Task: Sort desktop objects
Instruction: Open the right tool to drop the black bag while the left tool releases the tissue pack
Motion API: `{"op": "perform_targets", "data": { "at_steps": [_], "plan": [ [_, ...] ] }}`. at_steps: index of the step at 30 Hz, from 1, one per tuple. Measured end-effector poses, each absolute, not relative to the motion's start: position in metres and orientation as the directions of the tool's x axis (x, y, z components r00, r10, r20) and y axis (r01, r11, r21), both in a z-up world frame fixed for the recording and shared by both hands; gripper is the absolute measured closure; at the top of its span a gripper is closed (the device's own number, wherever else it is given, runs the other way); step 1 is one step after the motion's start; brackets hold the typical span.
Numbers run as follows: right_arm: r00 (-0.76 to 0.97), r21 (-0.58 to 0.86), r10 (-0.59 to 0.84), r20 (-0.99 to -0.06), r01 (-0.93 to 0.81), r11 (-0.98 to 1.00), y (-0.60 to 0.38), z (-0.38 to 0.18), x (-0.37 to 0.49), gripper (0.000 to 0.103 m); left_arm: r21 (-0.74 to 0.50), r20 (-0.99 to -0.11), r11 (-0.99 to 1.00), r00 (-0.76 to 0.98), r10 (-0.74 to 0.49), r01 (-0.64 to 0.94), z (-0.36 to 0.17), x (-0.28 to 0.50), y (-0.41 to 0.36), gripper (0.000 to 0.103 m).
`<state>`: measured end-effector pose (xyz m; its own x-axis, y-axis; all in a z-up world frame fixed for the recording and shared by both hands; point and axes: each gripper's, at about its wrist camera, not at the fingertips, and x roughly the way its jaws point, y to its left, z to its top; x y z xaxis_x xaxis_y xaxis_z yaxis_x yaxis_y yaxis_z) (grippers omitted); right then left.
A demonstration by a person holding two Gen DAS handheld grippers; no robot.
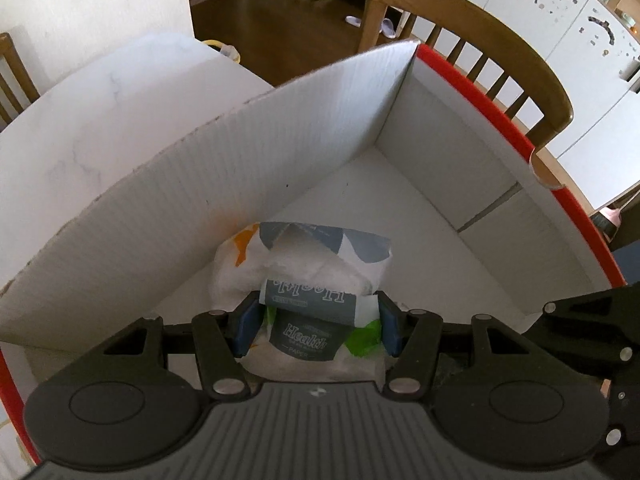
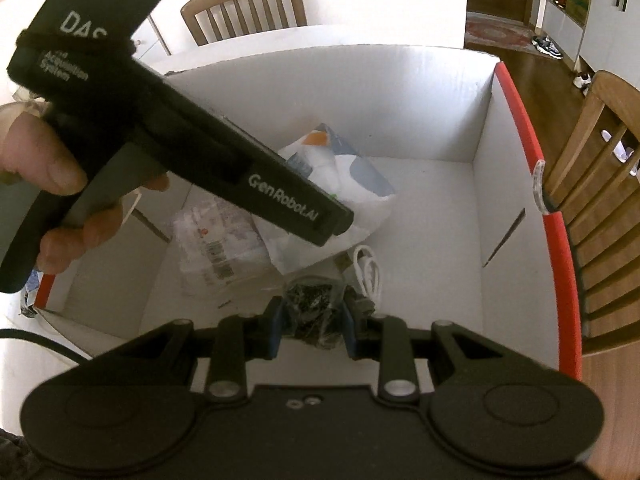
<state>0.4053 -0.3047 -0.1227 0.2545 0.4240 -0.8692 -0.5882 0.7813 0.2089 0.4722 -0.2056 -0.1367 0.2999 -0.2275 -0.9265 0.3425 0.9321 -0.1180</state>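
- White corrugated cardboard forms the walls of the large open box with a red outer rim point(image 1: 460, 168), which stands on a pale marble-look table point(image 1: 100, 112) with wooden slat-back chairs point(image 1: 480, 48) around it.
- Left gripper point(image 1: 316, 326): its blue-padded jaws are set at a middling width and clamped on a soft plastic-wrapped pack of tissues printed in grey, orange and green point(image 1: 304, 276), which is held inside the box, close to the wall on that side.
- From the right wrist view the same pack point(image 2: 348, 184) sits low in the box, but whether its far end already rests on the floor I cannot tell.
- Right gripper point(image 2: 312, 324): jaws drawn narrow around a small crinkly black bundle in clear wrap point(image 2: 310, 308), held over the near part of the box.
- Already lying in the box are a clear plastic packet with a barcode label point(image 2: 216, 248) and a coiled white cable point(image 2: 368, 272).
- The step in hand appears to be setting both items down among the sorted things.
- To do it well, I would lower the tissue pack until the floor takes its weight before opening, since a soft pack dropped from height may tip or slump.
- Keep the left tool's long black body clear of the right one; they cross closely over the box.
- Place the black bundle in a bare patch beside the cable, not on it, so nothing tangles.
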Motion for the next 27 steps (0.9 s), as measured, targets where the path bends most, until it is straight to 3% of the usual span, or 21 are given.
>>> {"op": "perform_targets", "data": {
  "at_steps": [9, 14, 18, 27],
  "plan": [
    [0.250, 0.198, 0.410, -0.877, -0.589, 0.783, -0.305, -0.123, 0.407, 0.067, -0.109, -0.926, 0.930, 0.304, -0.223, 0.350, -0.136, 0.471, -0.206, 0.042],
    [0.261, 0.191, 0.402, -0.878, -0.578, 0.793, -0.311, -0.119, 0.408, 0.063, -0.117, -0.920, 0.930, 0.314, -0.234, 0.349, -0.130, 0.467, -0.204, 0.024],
    [0.279, 0.190, 0.405, -0.871, -0.569, 0.800, -0.316, -0.113, 0.406, 0.050, -0.122, -0.915, 0.934, 0.326, -0.236, 0.336, -0.124, 0.465, -0.200, 0.023],
    [0.315, 0.181, 0.419, -0.852, -0.573, 0.799, -0.313, -0.100, 0.391, 0.044, -0.122, -0.898, 0.937, 0.366, -0.245, 0.328, -0.101, 0.451, -0.191, 0.023]
  ]
}}
